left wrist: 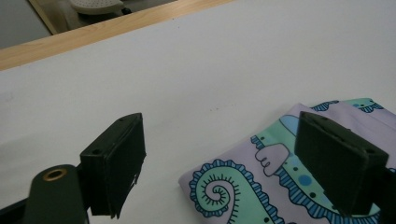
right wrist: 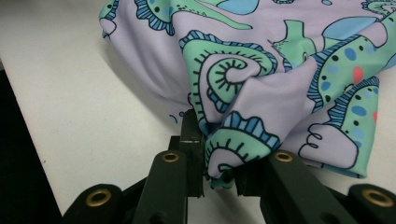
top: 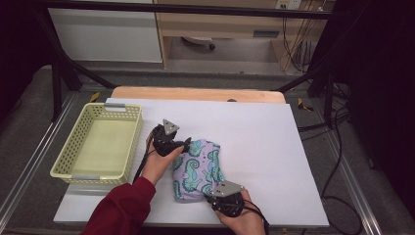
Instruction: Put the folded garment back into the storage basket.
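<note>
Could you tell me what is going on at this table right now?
A person is handling a folded, seahorse-patterned cloth on the white table with a gripper in each hand. The right gripper is shut on the cloth's near edge, bunching the fabric between its jaws. The left gripper is open at the cloth's far corner, one jaw above the fabric, not gripping it. A yellow basket sits empty to the left.
</note>
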Motion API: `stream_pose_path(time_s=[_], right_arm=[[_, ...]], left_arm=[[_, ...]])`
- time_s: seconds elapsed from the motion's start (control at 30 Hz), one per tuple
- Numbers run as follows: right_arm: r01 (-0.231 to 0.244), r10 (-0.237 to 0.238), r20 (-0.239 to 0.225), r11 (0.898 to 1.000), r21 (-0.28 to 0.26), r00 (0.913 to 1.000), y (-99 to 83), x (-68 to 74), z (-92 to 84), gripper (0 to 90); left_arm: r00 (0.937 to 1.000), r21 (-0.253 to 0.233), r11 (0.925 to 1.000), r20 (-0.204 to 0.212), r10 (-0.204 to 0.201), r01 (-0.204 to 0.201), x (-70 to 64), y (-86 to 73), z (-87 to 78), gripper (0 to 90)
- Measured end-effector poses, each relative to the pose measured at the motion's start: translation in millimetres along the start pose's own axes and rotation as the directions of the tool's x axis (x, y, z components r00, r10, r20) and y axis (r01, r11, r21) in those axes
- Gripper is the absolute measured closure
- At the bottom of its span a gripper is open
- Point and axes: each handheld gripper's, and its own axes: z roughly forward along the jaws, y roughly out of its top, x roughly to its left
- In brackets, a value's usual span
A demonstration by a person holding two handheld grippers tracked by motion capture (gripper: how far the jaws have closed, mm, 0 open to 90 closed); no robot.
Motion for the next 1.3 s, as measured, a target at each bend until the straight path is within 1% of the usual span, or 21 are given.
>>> stream_pose_path(time_s=[0.07, 0.2, 0.23, 0.37, 0.4, 0.47, 0.53, 0.67, 0.73, 0.77, 0.9, 1.0, 1.2, 1.27, 1.3], right_arm=[[-0.001, 0.001, 0.001, 1.0, 0.002, 1.0, 0.1, 0.3, -0.1, 76.8], [0.003, -0.003, 0.005, 1.0, 0.001, 1.0, 0.2, 0.8, 0.1, 76.9], [0.003, -0.003, 0.006, 1.0, 0.001, 1.0, 0.5, 0.8, 0.0, 77.0], [0.012, -0.012, 0.021, 1.0, 0.007, 0.9997, 1.4, 2.8, -0.3, 78.2], [0.009, -0.009, 0.022, 1.0, 0.009, 0.9997, 1.8, 3.0, -0.4, 78.4], [0.009, -0.009, 0.025, 1.0, 0.01, 0.9996, 2.2, 3.7, -0.4, 78.5], [0.009, -0.009, 0.024, 1.0, 0.01, 0.9997, 2.2, 3.4, -0.3, 78.6], [-0.001, 0.001, 0.016, 1.0, 0.01, 0.9999, 1.9, 2.6, -0.3, 78.5], [-0.002, 0.002, 0.015, 1.0, 0.01, 0.9999, 1.7, 2.4, -0.1, 78.3], [-0.002, 0.002, 0.014, 1.0, 0.008, 0.9999, 1.6, 2.2, 0.0, 78.2], [-0.007, 0.007, 0.011, 1.0, 0.008, 0.9999, 1.4, 2.0, 0.0, 77.8], [-0.007, 0.007, 0.009, 1.0, 0.007, 0.9999, 1.4, 1.8, 0.1, 77.7], [0.0, 0.0, 0.009, 1.0, 0.007, 1.0, 1.2, 1.9, 0.2, 77.5], [0.001, -0.001, 0.009, 1.0, 0.007, 1.0, 1.2, 1.9, 0.2, 77.5], [0.003, -0.003, 0.009, 1.0, 0.005, 1.0, 1.1, 2.1, 0.4, 77.4]], left_arm=[[1.0, 0.011, 0.9999, -0.007, 0.0, 0.0, 2.5, 0.2, 2.6, 16.9], [0.9999, 0.013, 0.9999, -0.014, -0.007, 0.007, 4.9, -0.3, 4.5, 17.2], [0.9997, 0.019, 0.9996, -0.013, -0.019, 0.019, 6.7, -0.6, 5.9, 17.3], [0.9994, 0.02, 0.9993, -0.014, -0.031, 0.031, 8.5, 0.0, 8.4, 17.8], [0.9992, 0.017, 0.9991, -0.011, -0.039, 0.039, 8.8, 0.9, 8.7, 18.0], [0.9992, 0.009, 0.9992, -0.012, -0.039, 0.039, 8.8, 2.7, 8.2, 18.1], [0.9994, 0.004, 0.9997, -0.024, -0.024, 0.024, 8.2, 3.9, 7.6, 18.6], [0.9994, 0.01, 0.9995, -0.017, -0.031, 0.031, 8.2, 3.9, 9.0, 18.6], [0.9991, 0.02, 0.999, -0.016, -0.038, 0.039, 9.2, 3.0, 10.9, 18.6], [0.9987, 0.03, 0.9983, -0.011, -0.05, 0.05, 9.7, 1.9, 12.8, 18.6], [0.9993, 0.067, 0.997, -0.002, -0.038, 0.038, 8.9, -1.2, 17.2, 17.8], [0.9989, 0.085, 0.9953, 0.005, -0.047, 0.047, 8.8, -2.8, 19.5, 17.8], [0.9989, 0.103, 0.9936, -0.012, -0.044, 0.045, 12.0, -4.9, 21.2, 18.7], [0.9992, 0.113, 0.9928, -0.012, -0.039, 0.04, 12.5, -5.7, 21.6, 21.1], [0.9992, 0.128, 0.991, -0.009, -0.04, 0.04, 13.3, -7.0, 22.6, 21.9]])
